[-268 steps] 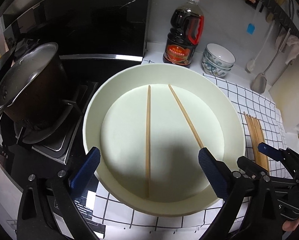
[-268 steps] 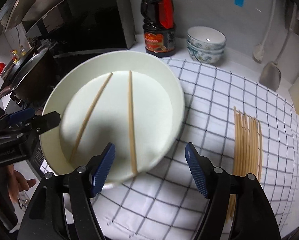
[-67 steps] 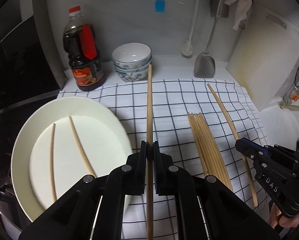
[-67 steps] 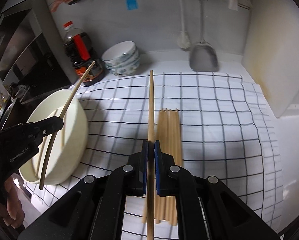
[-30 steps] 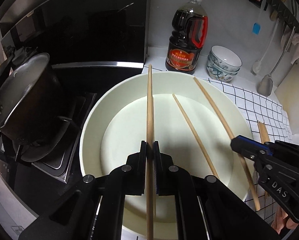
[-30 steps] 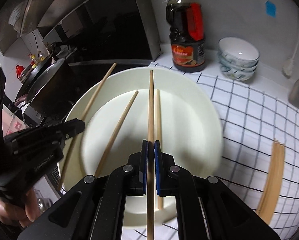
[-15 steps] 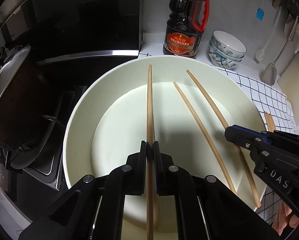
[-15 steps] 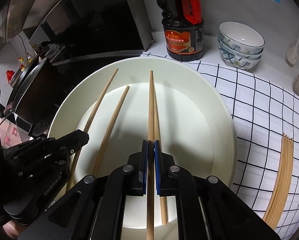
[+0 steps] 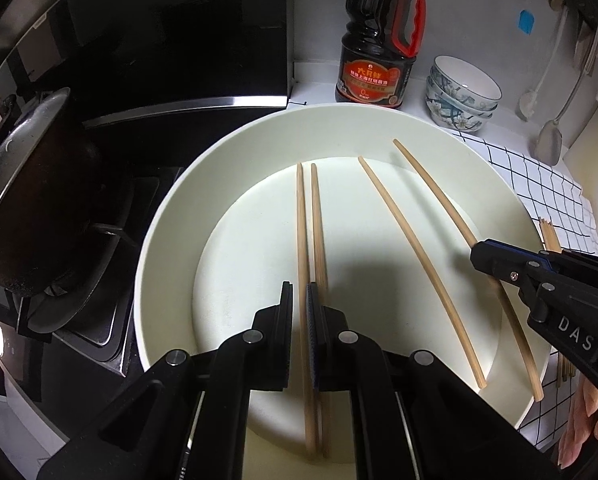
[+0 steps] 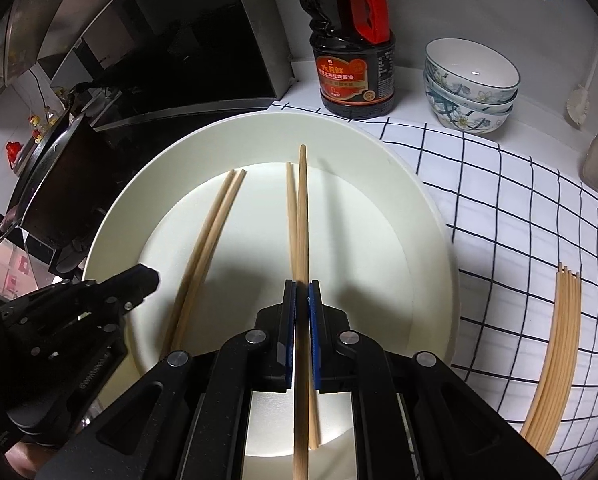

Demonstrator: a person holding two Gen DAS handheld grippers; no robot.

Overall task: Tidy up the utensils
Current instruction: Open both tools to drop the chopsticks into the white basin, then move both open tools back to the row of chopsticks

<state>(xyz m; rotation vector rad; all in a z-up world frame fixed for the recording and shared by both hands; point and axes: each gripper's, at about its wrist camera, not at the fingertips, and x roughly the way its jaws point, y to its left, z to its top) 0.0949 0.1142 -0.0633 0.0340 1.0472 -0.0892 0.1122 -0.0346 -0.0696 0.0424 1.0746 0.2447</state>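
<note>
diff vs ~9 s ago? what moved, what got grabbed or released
Then the plate held two chopsticks and both grippers were open. Each gripper took one chopstick from the bundle on the checked cloth and carried it to the plate, which now holds four. The left gripper is opening around its chopstick; the right gripper still clamps its chopstick. Plate, bottle and bowls stayed.
</note>
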